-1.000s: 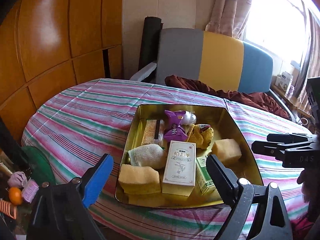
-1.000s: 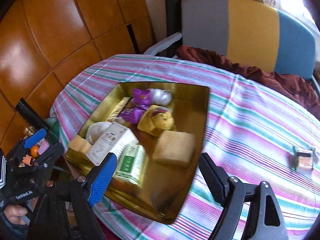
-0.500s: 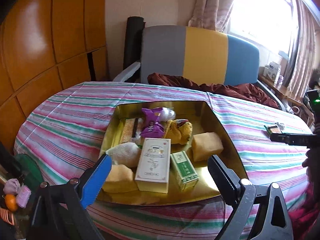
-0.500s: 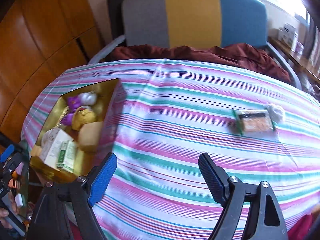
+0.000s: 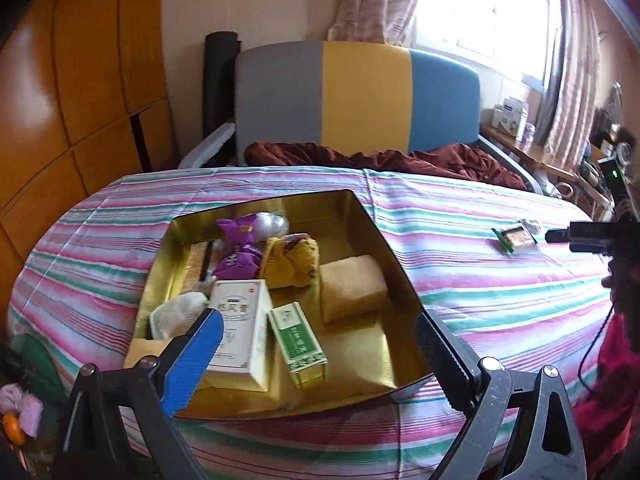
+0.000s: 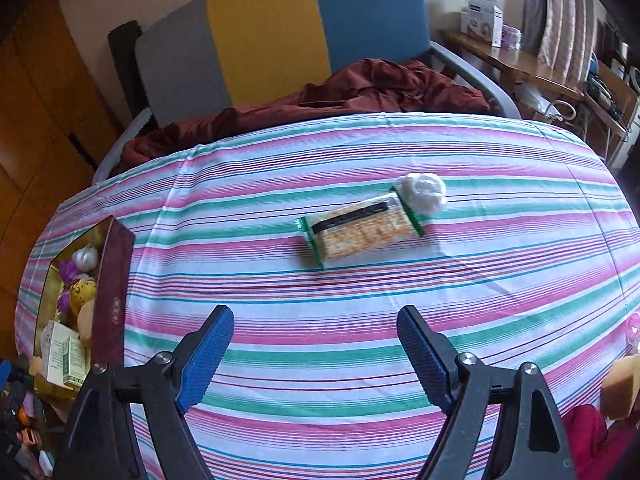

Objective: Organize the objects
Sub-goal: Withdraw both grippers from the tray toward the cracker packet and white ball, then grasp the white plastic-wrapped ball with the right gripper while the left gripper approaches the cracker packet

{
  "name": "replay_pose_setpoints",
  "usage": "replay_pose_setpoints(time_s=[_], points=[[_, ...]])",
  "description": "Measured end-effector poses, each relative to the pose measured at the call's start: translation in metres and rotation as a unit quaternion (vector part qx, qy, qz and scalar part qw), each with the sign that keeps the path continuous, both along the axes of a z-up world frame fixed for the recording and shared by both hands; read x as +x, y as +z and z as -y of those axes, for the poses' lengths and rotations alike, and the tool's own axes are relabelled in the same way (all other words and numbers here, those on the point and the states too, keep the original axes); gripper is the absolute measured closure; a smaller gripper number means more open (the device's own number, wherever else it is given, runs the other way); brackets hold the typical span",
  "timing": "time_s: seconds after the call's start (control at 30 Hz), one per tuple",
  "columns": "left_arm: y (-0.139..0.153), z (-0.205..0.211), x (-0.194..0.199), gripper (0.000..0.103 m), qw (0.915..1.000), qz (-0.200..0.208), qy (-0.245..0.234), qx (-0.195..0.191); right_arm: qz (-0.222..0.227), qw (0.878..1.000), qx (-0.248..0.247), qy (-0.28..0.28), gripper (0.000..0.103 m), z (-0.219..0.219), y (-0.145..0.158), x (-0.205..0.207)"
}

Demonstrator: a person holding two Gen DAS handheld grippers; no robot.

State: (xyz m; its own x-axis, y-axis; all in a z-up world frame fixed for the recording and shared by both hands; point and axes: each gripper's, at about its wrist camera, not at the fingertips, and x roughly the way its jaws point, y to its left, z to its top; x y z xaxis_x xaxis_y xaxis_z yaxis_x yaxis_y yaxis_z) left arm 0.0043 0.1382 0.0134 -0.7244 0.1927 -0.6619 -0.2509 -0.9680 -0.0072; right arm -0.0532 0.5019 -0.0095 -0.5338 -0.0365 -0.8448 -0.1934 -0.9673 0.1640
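Note:
A gold tin box (image 5: 372, 224) on the striped tablecloth holds several items: a white carton (image 5: 240, 320), a green carton (image 5: 298, 340), a yellow sponge (image 5: 354, 292), a purple packet (image 5: 238, 252) and a yellow plush (image 5: 294, 260). My left gripper (image 5: 320, 344) is open and empty over the box's near edge. A cracker packet (image 6: 360, 232) with a white plastic ball (image 6: 424, 192) beside it lies on the cloth ahead of my right gripper (image 6: 316, 340), which is open and empty. The packet also shows in the left wrist view (image 5: 516, 236), and the box in the right wrist view (image 6: 116, 292).
A grey, yellow and blue chair (image 5: 360, 96) with a dark red cloth (image 6: 360, 92) stands behind the table. Wooden panels (image 5: 80, 100) are at the left. A cluttered side shelf (image 6: 520, 60) is at the right. Small items (image 5: 16, 416) lie below the table's left edge.
My right gripper has swung from over the box to the right, now facing the cracker packet. My left gripper's view has shifted right and a little nearer the box. Both stay open.

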Motion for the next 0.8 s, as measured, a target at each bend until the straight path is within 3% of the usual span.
replay_pose_setpoints(time_s=[0.37,0.73,0.8], points=[[-0.012,-0.050,-0.003,0.006,0.9970,0.027,-0.072,-0.011,0.012,0.991,-0.012,-0.130,0.018,-0.099,-0.008,-0.025],[-0.022,-0.100,-0.009,0.006,0.9879,0.047,-0.146,-0.022,0.039,0.983,-0.057,-0.169,0.018,-0.131,-0.043,-0.101],[-0.025,-0.106,-0.012,0.006,0.9867,0.053,-0.152,-0.024,0.050,0.983,-0.060,-0.167,0.022,-0.133,-0.052,-0.115]])
